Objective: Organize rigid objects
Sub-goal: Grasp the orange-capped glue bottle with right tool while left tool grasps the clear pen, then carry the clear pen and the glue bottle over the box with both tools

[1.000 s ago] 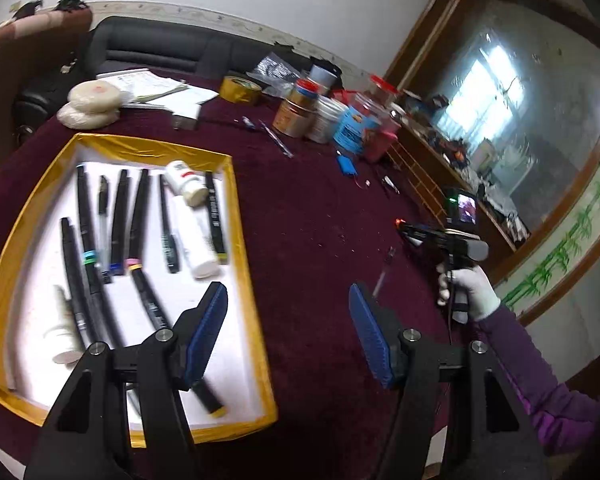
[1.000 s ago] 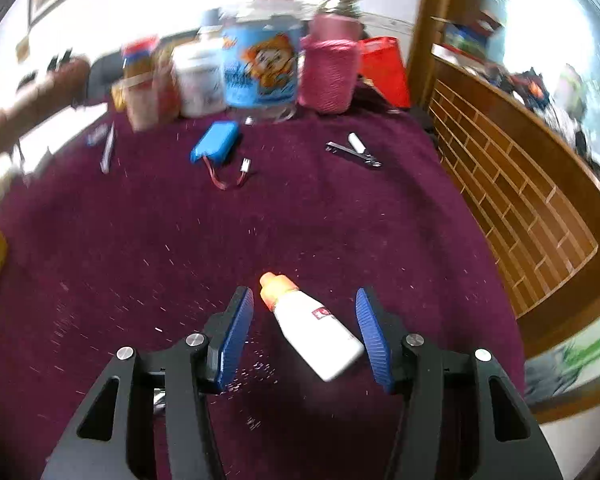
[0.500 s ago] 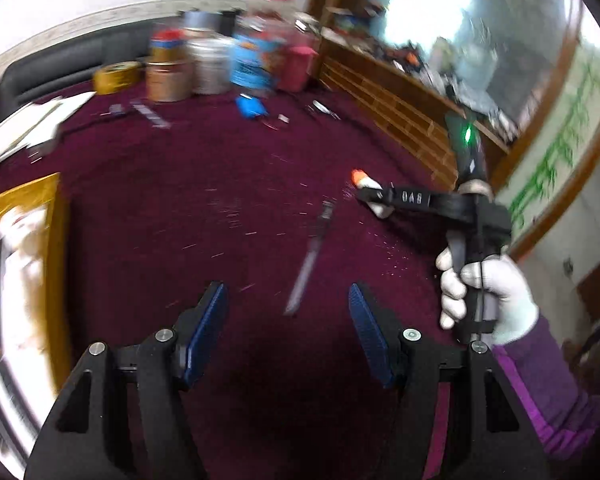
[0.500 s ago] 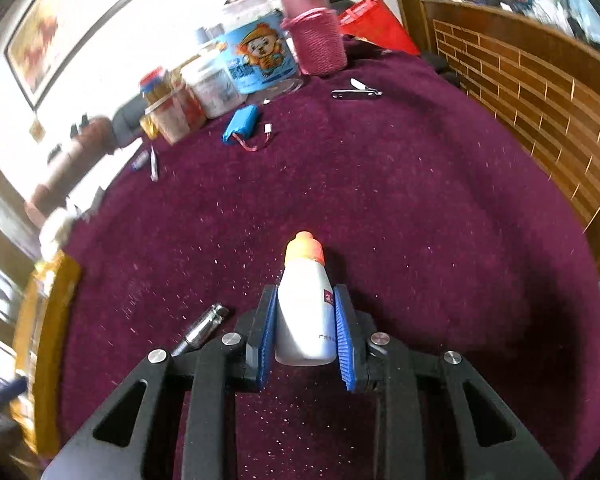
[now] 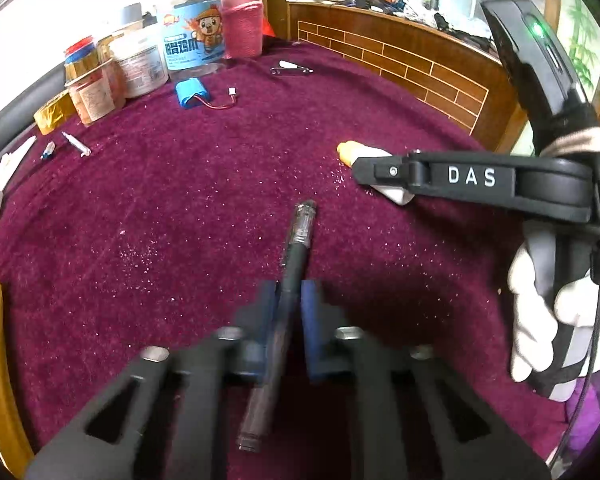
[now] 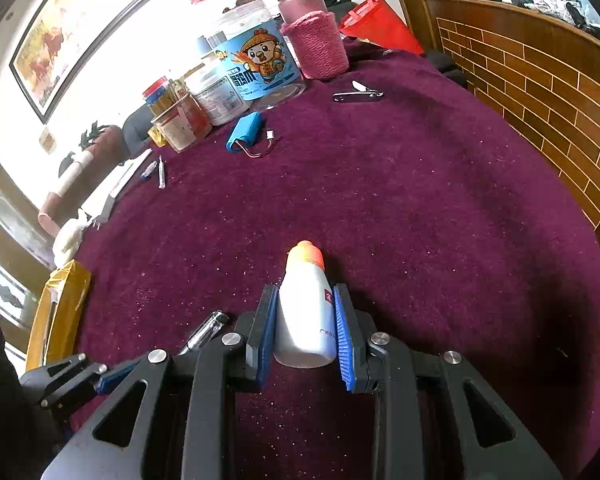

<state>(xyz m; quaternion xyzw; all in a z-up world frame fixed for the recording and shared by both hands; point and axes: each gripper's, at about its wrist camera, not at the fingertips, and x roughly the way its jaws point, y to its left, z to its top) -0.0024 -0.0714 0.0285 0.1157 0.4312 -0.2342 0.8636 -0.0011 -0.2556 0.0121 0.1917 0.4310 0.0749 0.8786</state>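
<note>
A: Starting at the left, what was on the maroon tablecloth [image 5: 180,216]?

B: At the far left edge sat the gold-rimmed tray [image 6: 60,304], only its corner showing. Further back lay a short clear tube [image 5: 76,144], then a group of jars [image 5: 100,88] and the big tub with the cartoon label [image 5: 194,44], with a pink knitted-sleeve flask [image 5: 242,28] beside it. A blue battery pack [image 5: 194,94] with red wires lay just in front of the tub, and nail clippers [image 5: 292,69] a little to its right.

A: And the left gripper [image 5: 288,308]?

B: It was clenched on a dark pen [image 5: 296,256]. The blue pads pressed both sides of the barrel, the clear-tipped end sticking out ahead over the cloth and the other end running back under the gripper. The gripper was blurred.

A: To the right of that?

B: The right gripper [image 6: 305,320] was grasping a white bottle with an orange cap [image 6: 306,304]. The bottle's body sat between the blue pads, cap pointing forward, low over the cloth, just beside the pen. A white-gloved hand [image 5: 540,320] with a purple sleeve held that gripper's handle.

A: Was either thing in the tray?

B: No, both were well apart from it.
</note>
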